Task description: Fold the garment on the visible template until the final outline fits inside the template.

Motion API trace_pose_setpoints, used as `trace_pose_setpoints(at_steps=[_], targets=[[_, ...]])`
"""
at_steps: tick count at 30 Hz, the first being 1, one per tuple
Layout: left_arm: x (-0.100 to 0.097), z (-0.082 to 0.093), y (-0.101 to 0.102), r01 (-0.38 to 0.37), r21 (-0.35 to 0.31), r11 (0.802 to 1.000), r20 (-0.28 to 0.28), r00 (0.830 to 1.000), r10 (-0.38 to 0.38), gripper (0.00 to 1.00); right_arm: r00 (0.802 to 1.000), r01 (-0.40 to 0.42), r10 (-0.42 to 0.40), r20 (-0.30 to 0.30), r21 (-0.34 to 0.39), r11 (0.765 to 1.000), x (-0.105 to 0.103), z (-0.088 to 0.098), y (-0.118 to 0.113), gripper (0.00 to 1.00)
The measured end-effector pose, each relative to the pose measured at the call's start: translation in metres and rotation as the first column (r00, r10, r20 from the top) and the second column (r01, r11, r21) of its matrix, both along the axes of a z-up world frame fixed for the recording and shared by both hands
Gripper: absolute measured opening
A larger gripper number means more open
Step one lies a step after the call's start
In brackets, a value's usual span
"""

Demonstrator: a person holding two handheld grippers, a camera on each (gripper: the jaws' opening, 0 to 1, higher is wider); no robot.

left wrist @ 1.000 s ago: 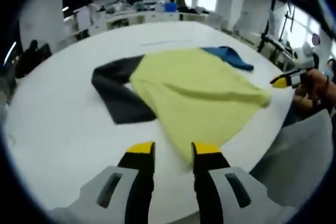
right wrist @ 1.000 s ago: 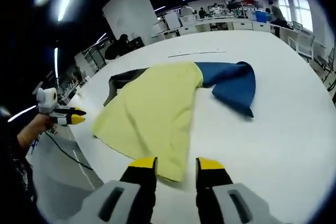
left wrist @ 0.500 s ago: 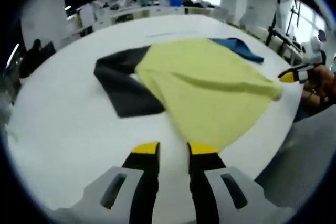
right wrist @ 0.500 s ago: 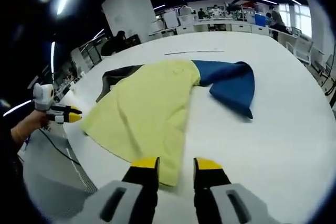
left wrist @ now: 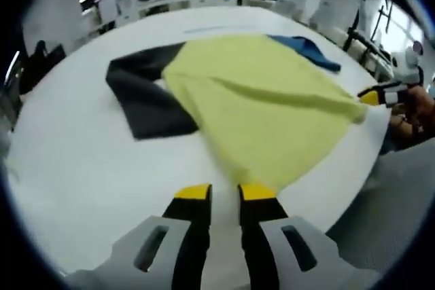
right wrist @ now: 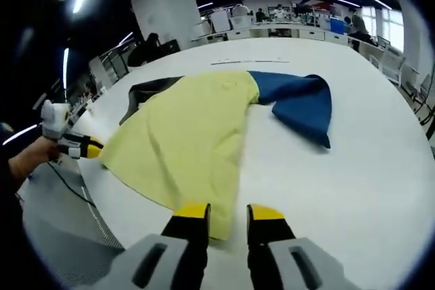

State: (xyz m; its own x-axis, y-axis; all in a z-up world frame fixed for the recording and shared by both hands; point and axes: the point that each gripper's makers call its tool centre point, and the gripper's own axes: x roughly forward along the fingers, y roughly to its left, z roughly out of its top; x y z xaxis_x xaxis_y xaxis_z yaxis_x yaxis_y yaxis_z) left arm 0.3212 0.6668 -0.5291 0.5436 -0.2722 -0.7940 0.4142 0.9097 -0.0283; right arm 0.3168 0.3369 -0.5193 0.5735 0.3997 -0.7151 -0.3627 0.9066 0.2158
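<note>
The garment (left wrist: 258, 110) lies spread on the white surface (left wrist: 75, 154) — a yellow body with a dark sleeve (left wrist: 143, 96) to one side and a blue sleeve (right wrist: 299, 100) to the other. In the left gripper view, the left hand-held gripper (left wrist: 223, 192) hovers at the yellow hem, jaws narrowly apart, gripping nothing visible. In the right gripper view, the right hand-held gripper (right wrist: 226, 211) sits at the opposite hem corner — jaws slightly apart, the cloth edge (right wrist: 217, 225) between them.
</note>
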Motion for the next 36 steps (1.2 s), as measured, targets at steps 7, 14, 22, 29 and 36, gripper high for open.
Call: trace_pose_setpoints(at_steps=[7, 14, 22, 29, 36], targets=[[0.004, 0.000, -0.016, 0.017, -0.024, 1.000, -0.001, 1.000, -0.017, 0.11, 1.000, 0.006, -0.006, -0.008, 0.001, 1.000, -0.001, -0.002, -0.001, 0.18], [0.002, -0.007, -0.018, -0.002, 0.010, 1.000, -0.034, 0.999, 0.002, 0.10, 1.000, -0.001, 0.001, -0.010, 0.008, 1.000, -0.002, -0.002, 0.004, 0.17], [-0.005, -0.011, -0.019, -0.066, -0.005, 0.998, -0.056, 0.996, 0.065, 0.06, 0.999, -0.011, 0.011, -0.040, 0.000, 1.000, -0.009, -0.006, 0.010, 0.15], [-0.008, -0.012, -0.018, -0.120, -0.022, 0.993, -0.100, 0.988, 0.117, 0.04, 0.997, 0.009, -0.011, -0.071, -0.030, 1.000, -0.013, -0.014, 0.004, 0.12], [-0.012, -0.012, -0.017, -0.124, -0.040, 0.992, -0.118, 0.986, 0.118, 0.01, 0.995, 0.054, -0.055, -0.081, -0.018, 0.998, -0.012, -0.016, -0.004, 0.11]])
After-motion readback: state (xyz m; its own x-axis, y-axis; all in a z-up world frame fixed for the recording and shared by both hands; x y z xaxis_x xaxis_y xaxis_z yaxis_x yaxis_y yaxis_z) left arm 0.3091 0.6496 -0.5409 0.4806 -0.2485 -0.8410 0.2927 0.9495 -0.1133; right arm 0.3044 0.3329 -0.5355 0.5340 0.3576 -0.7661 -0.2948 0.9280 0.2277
